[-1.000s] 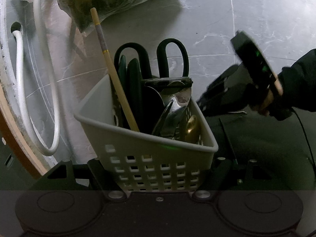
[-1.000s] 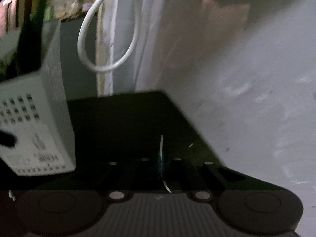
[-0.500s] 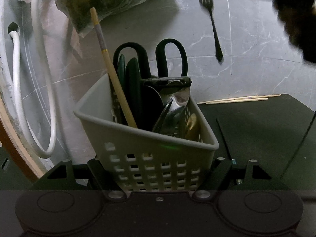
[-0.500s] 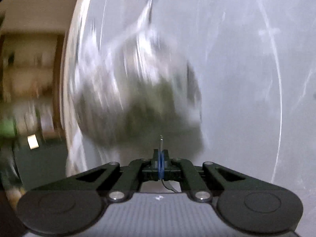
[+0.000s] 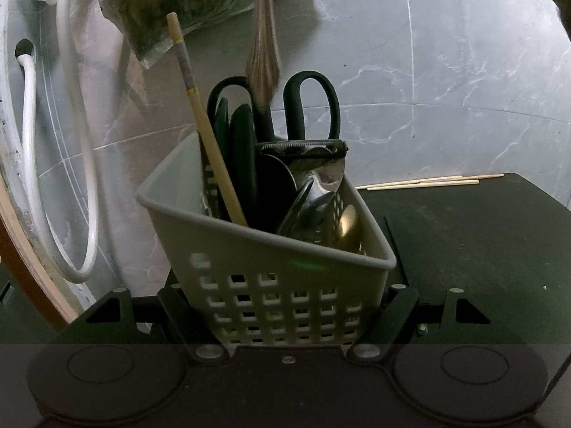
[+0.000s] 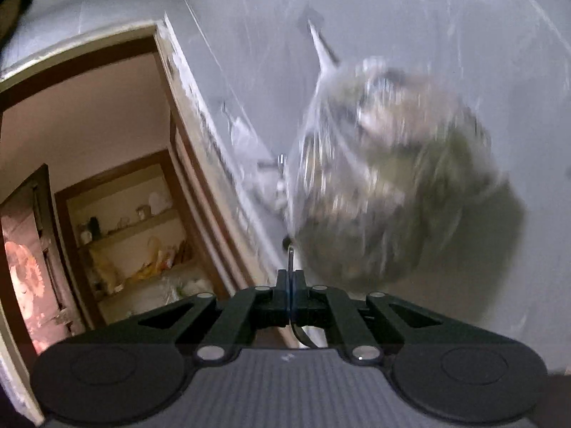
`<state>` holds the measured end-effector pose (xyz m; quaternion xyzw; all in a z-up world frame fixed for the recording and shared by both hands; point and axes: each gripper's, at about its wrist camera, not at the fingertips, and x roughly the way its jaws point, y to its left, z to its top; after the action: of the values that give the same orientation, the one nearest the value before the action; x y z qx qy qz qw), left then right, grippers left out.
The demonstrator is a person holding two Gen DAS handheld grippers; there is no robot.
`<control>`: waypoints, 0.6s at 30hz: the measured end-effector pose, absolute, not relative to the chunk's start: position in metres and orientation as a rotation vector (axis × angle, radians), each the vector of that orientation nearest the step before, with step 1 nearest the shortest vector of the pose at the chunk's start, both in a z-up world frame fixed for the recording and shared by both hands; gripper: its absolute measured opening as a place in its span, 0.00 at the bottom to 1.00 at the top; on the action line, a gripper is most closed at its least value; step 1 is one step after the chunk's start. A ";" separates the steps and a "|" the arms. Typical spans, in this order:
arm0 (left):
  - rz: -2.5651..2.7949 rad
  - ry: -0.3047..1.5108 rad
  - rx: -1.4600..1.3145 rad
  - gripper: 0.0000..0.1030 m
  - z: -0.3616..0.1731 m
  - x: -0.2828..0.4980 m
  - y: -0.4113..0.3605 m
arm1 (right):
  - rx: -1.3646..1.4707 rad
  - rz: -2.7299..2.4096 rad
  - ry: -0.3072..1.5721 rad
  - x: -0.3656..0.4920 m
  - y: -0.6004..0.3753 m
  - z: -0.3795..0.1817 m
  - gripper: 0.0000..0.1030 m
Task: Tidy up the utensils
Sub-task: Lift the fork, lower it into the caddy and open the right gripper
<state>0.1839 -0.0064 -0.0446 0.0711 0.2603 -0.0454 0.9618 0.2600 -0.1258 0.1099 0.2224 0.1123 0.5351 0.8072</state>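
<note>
The white perforated caddy (image 5: 285, 285) is clamped between the left gripper (image 5: 285, 314) fingers, stuffed with scissors (image 5: 310, 107), a chopstick (image 5: 203, 125) and spoons (image 5: 314, 199). A blurry fork (image 5: 263, 57) is seen just above it. The right gripper (image 6: 291, 292) is pinched tight on that thin handle. Loose chopsticks (image 5: 428, 182) lie far right on the black mat (image 5: 481, 242).

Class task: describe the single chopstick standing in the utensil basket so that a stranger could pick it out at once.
Find the pale slotted basket clamped in the left gripper. At its left side one wooden chopstick leans up and left. Alone among dark scissors and metal cutlery, it is light wood with a gold band.
</note>
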 end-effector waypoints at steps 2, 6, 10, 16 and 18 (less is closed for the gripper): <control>-0.093 0.527 0.145 0.76 -0.045 0.184 -0.007 | 0.477 1.161 0.296 0.256 -0.121 0.101 0.02; -0.093 0.527 0.145 0.76 -0.045 0.184 -0.007 | 0.463 1.156 0.375 0.243 -0.113 0.072 0.02; -0.093 0.527 0.145 0.76 -0.045 0.184 -0.007 | 0.461 1.130 0.423 0.239 -0.109 0.054 0.02; -0.092 0.528 0.146 0.76 -0.045 0.183 -0.006 | 0.409 1.101 0.472 0.236 -0.109 0.039 0.02; -0.092 0.528 0.145 0.76 -0.045 0.184 -0.006 | 0.383 1.092 0.492 0.234 -0.109 0.036 0.10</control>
<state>0.1843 -0.0056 -0.0451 0.0718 0.2604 -0.0455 0.9617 0.2341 -0.1093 0.0361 0.1791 0.2302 0.5108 0.8087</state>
